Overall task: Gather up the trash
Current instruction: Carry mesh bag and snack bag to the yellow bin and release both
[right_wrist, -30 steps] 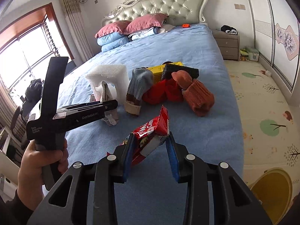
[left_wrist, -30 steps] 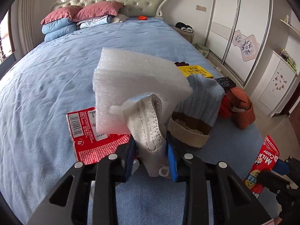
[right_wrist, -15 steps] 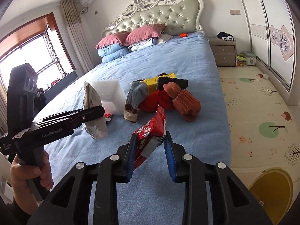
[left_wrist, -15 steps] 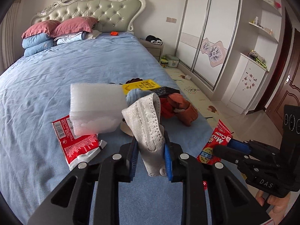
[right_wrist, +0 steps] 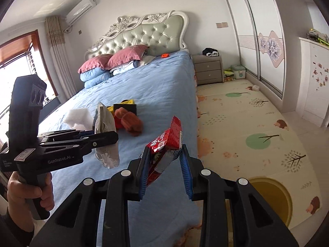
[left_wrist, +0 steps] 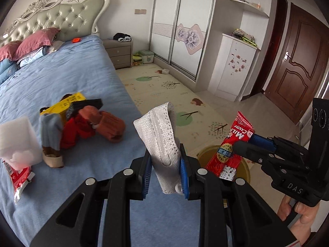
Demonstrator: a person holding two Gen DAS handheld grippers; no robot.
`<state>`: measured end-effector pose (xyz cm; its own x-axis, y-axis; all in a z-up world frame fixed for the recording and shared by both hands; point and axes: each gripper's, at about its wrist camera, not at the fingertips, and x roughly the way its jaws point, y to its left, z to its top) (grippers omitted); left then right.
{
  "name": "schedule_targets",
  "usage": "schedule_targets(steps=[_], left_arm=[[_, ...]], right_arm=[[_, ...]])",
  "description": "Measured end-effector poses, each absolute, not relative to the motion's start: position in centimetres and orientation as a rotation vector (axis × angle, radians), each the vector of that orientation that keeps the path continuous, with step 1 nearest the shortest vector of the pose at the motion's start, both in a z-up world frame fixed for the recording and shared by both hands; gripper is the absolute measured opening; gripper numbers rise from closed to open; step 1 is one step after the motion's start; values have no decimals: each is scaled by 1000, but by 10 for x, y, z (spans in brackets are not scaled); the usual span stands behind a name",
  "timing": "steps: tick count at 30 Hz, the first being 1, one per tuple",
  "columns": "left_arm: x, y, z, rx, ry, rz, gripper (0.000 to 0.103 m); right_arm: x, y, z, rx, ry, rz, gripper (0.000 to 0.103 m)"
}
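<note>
The left gripper (left_wrist: 165, 171) is clamped on a white face mask (left_wrist: 162, 135), its upper half standing above the blue pads; the right gripper (right_wrist: 165, 168) is closed on a red candy wrapper (right_wrist: 166, 142), which tilts up and right; both are held off the foot of the bed (right_wrist: 160, 94), level and side by side; a yellow bin (right_wrist: 273, 197), probably open-topped, sits on the floor near the right gripper.

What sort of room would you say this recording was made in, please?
A home bedroom, most likely: a bed with a padded headboard and stacked pillows, a bedside cabinet, and a wardrobe with sliding doors along the wall.
</note>
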<state>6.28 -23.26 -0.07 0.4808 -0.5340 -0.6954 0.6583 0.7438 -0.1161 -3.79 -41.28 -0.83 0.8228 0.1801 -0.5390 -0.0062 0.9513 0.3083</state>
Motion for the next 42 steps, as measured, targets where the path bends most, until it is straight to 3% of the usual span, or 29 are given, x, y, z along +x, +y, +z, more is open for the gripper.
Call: schedule_targets(steps=[10, 18, 24, 38, 41, 42], left_arm=[[38, -360, -45, 309, 880, -923, 25], [49, -436, -112, 339, 1099, -980, 25], [59, -458, -148, 370, 1194, -969, 25], [51, -476, -169, 450, 1216, -970, 26], [50, -477, -172, 459, 1213, -970, 30], [50, -477, -172, 456, 1213, -963, 43]], right_arm=[[-89, -509, -41, 300, 682, -130, 29], [-100, -559, -100, 346, 797, -224, 29], [-104, -573, -128, 361, 847, -243, 29], [-94, -582, -156, 287, 921, -261, 29], [-94, -587, -164, 292, 939, -265, 31], [-94, -588, -166, 291, 944, -264, 36]])
